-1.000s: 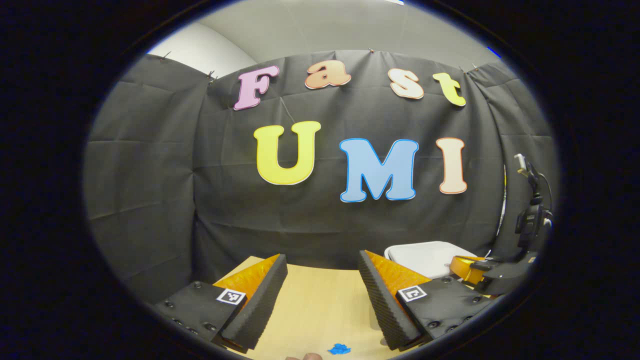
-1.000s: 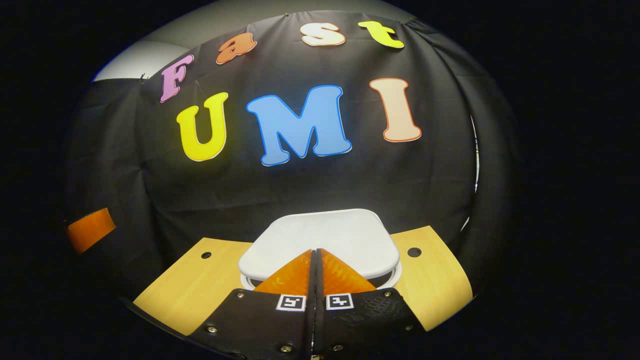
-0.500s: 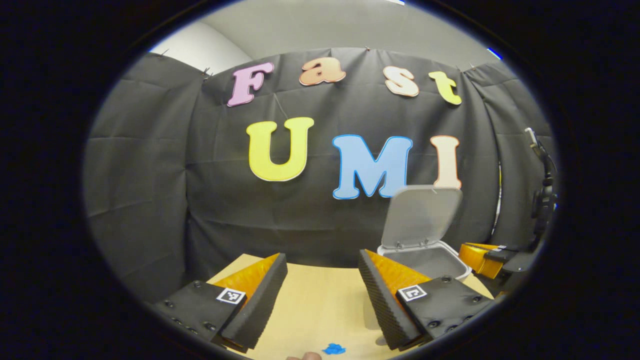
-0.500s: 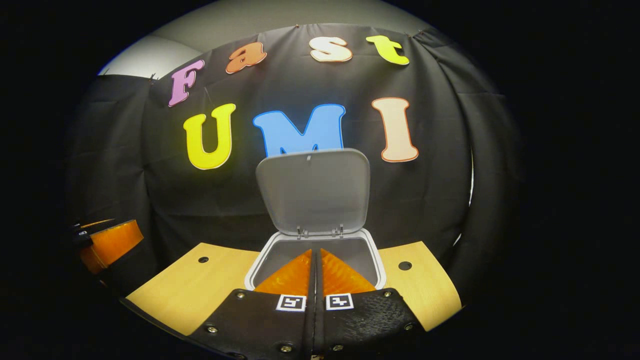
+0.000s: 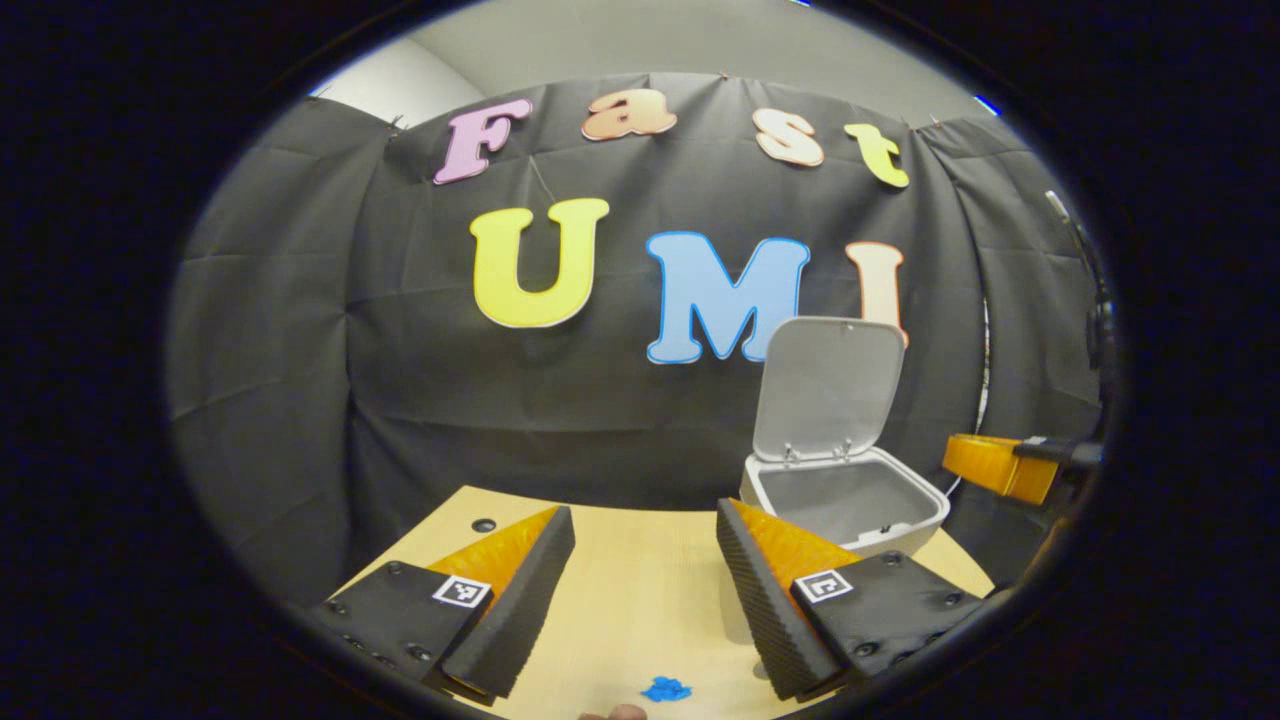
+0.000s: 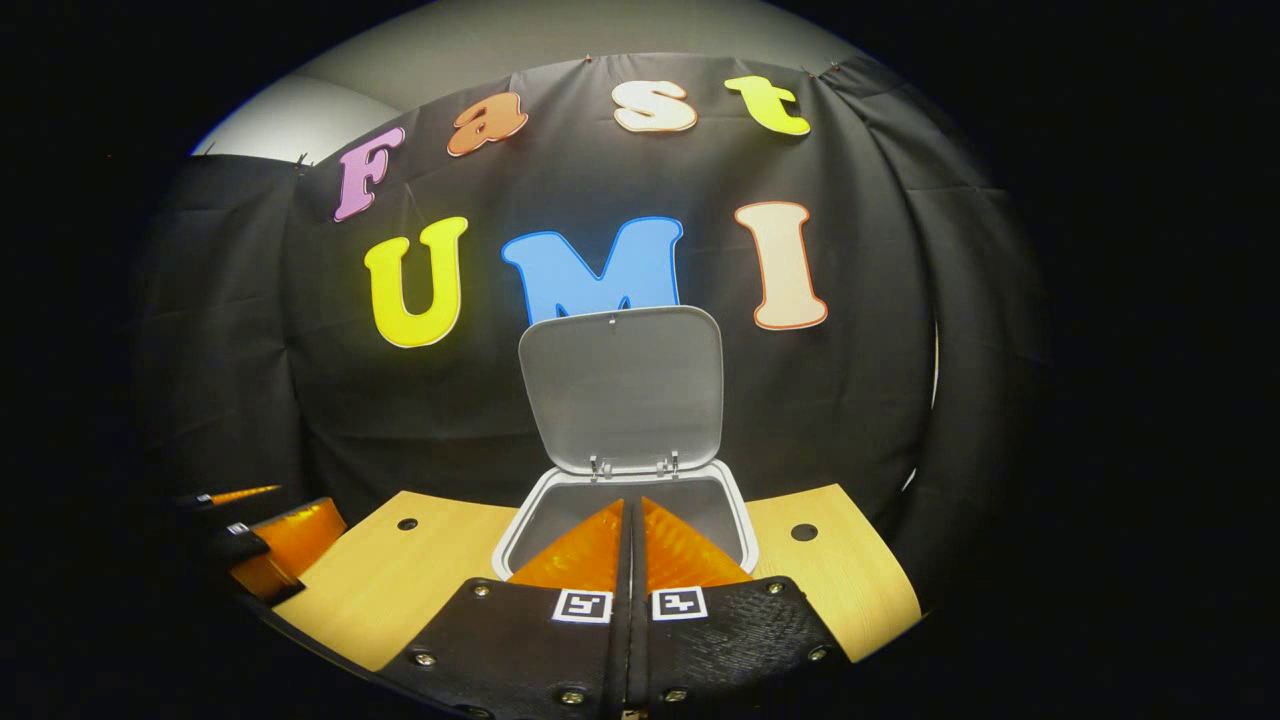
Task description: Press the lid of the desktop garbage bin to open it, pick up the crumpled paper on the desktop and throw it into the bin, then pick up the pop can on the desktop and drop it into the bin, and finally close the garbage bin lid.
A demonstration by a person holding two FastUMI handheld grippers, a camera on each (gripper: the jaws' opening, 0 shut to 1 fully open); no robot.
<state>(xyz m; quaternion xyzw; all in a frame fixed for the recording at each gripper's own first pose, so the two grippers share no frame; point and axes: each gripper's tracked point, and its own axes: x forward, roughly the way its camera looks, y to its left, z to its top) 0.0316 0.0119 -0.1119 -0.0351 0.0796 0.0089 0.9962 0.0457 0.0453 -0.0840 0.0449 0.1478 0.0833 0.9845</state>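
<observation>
In the left gripper view, the left gripper (image 5: 640,530) sits at the bottom centre with its fingers spread apart over the wooden bench (image 5: 630,590). Right of centre stands the white garbage bin (image 5: 845,505), its lid (image 5: 828,385) raised upright. In the right gripper view, the right gripper (image 6: 630,505), fingers pressed together and holding nothing, points from bottom centre at the open bin.

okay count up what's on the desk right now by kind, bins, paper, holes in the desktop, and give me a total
Bins: 1, the white bin, its lid standing open.
Blue crumpled paper: 1.
Holes in the desktop: 2, one on each side of the bin.
Total: 4.
</observation>
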